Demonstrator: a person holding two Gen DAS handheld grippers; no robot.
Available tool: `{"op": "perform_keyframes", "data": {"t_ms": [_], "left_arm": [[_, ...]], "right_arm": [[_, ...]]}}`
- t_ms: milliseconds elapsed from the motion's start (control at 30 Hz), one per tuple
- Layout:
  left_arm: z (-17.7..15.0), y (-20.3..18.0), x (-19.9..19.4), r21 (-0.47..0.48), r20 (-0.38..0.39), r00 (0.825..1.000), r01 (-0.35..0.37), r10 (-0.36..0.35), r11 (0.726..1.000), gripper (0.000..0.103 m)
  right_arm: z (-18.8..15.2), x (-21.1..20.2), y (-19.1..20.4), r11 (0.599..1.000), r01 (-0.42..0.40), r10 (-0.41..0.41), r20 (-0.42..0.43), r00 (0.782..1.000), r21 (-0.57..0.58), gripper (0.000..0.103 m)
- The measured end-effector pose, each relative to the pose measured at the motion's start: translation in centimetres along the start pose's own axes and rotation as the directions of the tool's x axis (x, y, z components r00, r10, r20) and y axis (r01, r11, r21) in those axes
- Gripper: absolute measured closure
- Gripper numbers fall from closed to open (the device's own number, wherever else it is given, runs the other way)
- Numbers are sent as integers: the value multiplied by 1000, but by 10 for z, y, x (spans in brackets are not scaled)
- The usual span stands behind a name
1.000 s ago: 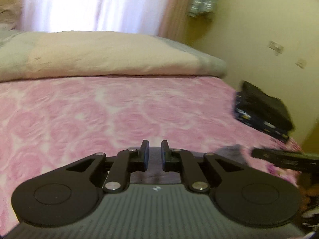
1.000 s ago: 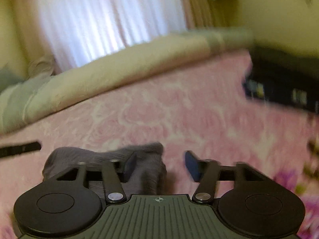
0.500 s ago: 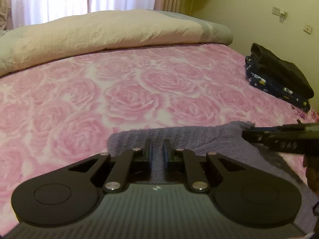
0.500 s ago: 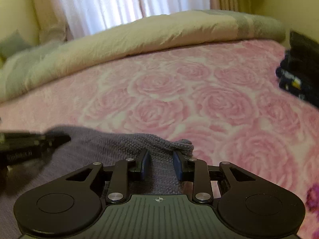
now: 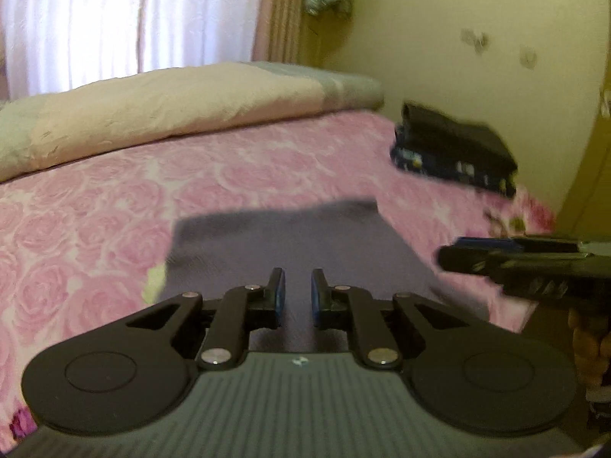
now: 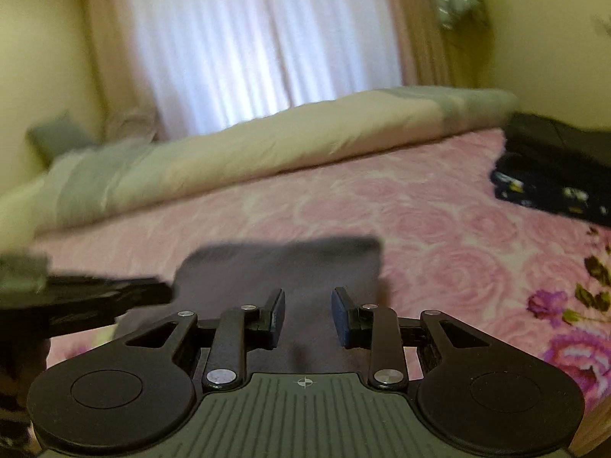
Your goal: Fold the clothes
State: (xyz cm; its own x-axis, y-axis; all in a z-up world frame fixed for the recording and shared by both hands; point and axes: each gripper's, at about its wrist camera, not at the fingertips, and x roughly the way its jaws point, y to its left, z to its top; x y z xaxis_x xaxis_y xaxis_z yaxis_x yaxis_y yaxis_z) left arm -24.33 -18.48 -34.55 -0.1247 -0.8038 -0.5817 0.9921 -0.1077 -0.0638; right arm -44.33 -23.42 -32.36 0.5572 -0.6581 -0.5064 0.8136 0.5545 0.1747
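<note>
Both the left gripper [image 5: 294, 292] and the right gripper [image 6: 307, 315] hover slightly parted, empty, above the flattened purple garment [image 5: 282, 236], apparently released for folding.

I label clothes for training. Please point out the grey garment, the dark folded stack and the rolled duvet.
grey garment [image 5: 290, 236]: left wrist view, its flat middle.
dark folded stack [image 5: 458, 141]: left wrist view, top layer.
rolled duvet [image 6: 290, 141]: right wrist view, cream middle.

Matt purple knit garment [image 5: 290, 236]; pink rose-textured bedspread [image 5: 95, 236]; crinkled cream duvet [image 5: 172, 107]
</note>
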Motion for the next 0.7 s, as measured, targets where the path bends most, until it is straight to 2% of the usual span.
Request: {"op": "perform_keyframes", "data": {"t_ms": [67, 133, 233, 267, 333, 433, 467, 567, 633, 700], "left_arm": [[-12, -9, 14, 47, -10, 999, -47, 48, 998, 91], [-20, -10, 25, 19, -1, 998, -66, 66, 998, 91], [-20, -18, 31, 23, 1, 995, -102, 102, 995, 91], [-19, -21, 33, 27, 2, 993, -114, 114, 993, 91], [-17, -9, 30, -27, -12, 996, -89, 89, 996, 91], [-8, 2, 10, -106, -23, 999, -39, 37, 994, 92], [-6, 1, 2, -97, -11, 999, -35, 34, 995, 92], [0, -5, -18, -43, 19, 1000, -19, 20, 999, 92], [3, -10, -19, 2, 13, 1000, 5, -5, 1000, 92], [1, -13, -8, 33, -29, 1000, 5, -4, 999, 92]], "right_arm": [[-18, 15, 15, 996, 59, -61, -32, 998, -64, 72], [-36, 32, 24, 984, 121, -130, -63, 990, -127, 73], [-44, 53, 16, 983, 144, -153, -80, 985, -115, 73], [-42, 56, 15, 983, 137, -149, -96, 984, -120, 73], [-37, 58, 13, 985, 123, -138, -124, 983, -121, 73], [-29, 52, 0, 997, 77, -80, -151, 985, -25, 72], [-26, 48, -4, 998, 63, -61, -154, 986, 7, 72], [-11, 18, -7, 995, 26, -18, -75, 997, 99, 72], [-3, 8, 2, 996, -14, 16, -30, 999, 86, 72], [-1, 15, 13, 997, -54, 57, -51, 997, 55, 72]]}}
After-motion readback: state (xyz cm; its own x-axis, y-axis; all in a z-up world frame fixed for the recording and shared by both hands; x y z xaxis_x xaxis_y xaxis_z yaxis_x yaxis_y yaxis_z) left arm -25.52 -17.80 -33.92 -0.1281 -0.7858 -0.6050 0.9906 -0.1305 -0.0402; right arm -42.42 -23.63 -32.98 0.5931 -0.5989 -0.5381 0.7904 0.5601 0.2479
